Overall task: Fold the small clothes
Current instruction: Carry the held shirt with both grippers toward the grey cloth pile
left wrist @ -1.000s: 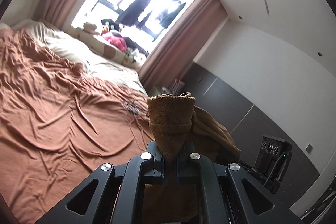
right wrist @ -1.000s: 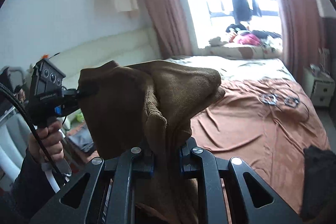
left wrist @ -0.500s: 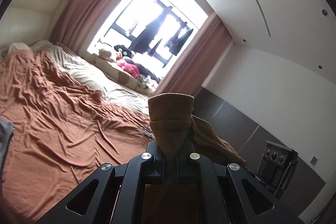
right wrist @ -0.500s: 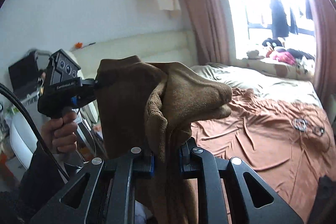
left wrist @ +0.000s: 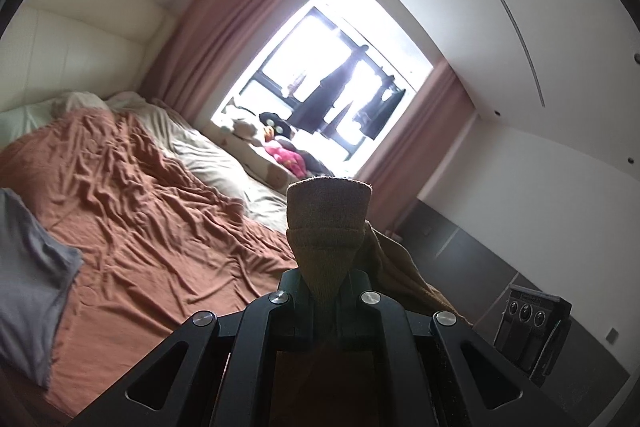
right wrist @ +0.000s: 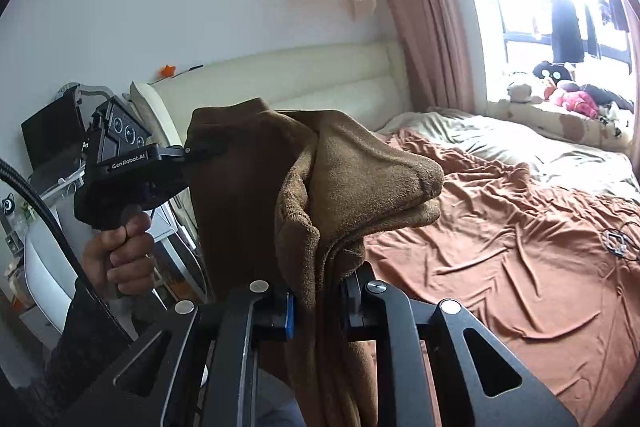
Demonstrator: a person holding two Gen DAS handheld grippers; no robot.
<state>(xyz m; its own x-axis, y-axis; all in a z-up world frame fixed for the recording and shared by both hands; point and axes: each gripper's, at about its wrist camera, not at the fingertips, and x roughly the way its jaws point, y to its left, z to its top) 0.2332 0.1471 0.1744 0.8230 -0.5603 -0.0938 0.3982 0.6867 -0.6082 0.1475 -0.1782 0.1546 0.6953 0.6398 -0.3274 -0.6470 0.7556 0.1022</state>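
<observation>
Your left gripper (left wrist: pixel 325 285) has its fingers clamped on one end of the brown cloth (left wrist: pixel 326 227) — a ribbed, cuff-like edge stands up between them, the rest trailing off to the right toward your other tool.

Your right gripper (right wrist: pixel 318 297) is pinched on a bunched fold of the same cloth (right wrist: pixel 360 179); from the right wrist view the fabric rises out of the fingers, mushrooms into a thick lump, and stretches left to where the left gripper (right wrist: pixel 200 149) bites its far corner.

So the cloth hangs in the air between both tools, clear of the bed (right wrist: pixel 500 247), which lies below and to the right in that view. Nothing of it rests on the rust-brown bedspread (left wrist: pixel 152 227).

Relation that matters: the cloth's long axis runs from one gripper to the other, roughly level, with slack and a doubled-over lump on the right-hand end. The bed sits ahead of both tools. A grey cloth (left wrist: pixel 28 275) lies at the bedspread's near left edge.

Judgement: to lay it flat you'd likely need to draw the two ends apart to take out slack, then lower along that axis onto open bedspread — the right end looks the messier one.
</observation>
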